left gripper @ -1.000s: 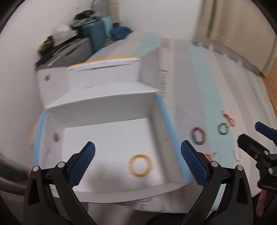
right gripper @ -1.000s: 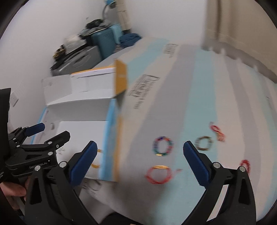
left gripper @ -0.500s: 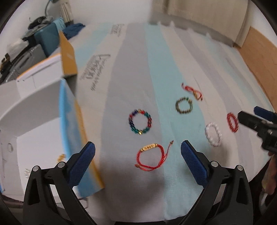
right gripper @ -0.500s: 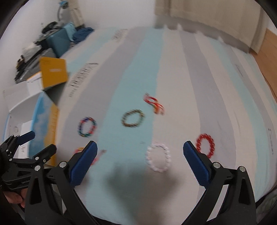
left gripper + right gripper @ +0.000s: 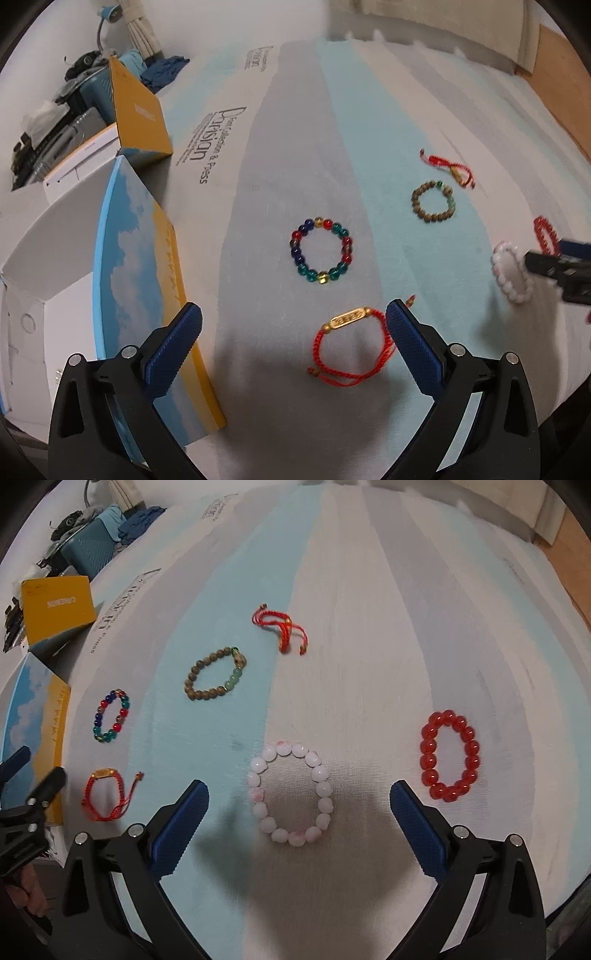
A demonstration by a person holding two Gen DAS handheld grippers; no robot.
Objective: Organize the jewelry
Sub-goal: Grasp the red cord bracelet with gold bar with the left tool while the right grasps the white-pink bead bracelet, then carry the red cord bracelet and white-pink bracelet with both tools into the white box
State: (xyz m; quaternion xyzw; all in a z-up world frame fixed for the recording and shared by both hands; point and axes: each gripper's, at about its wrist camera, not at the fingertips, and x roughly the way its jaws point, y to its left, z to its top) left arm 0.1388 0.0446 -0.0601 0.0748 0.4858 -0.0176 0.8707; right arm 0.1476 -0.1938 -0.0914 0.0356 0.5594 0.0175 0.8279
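Note:
Several bracelets lie on a striped cloth. My left gripper (image 5: 293,338) is open and empty, just above a red cord bracelet with a gold bar (image 5: 349,345). A multicoloured bead bracelet (image 5: 320,250) lies beyond it. My right gripper (image 5: 299,818) is open and empty, over a white bead bracelet (image 5: 291,794). A red bead bracelet (image 5: 448,755) lies to its right. A brown bead bracelet (image 5: 216,679) and a tangled red cord bracelet (image 5: 282,629) lie farther off. The open white box (image 5: 55,258) with a blue-and-yellow side stands at the left.
A yellow box flap (image 5: 138,118) stands up behind the white box. Suitcases and clutter (image 5: 66,107) sit at the far left against the wall. The cloth's edge and a wooden floor (image 5: 557,81) are at the far right.
Both grippers have swung right, away from the box with a gold bracelet inside, and now hover over the bracelets on the cloth. Both stayed open.

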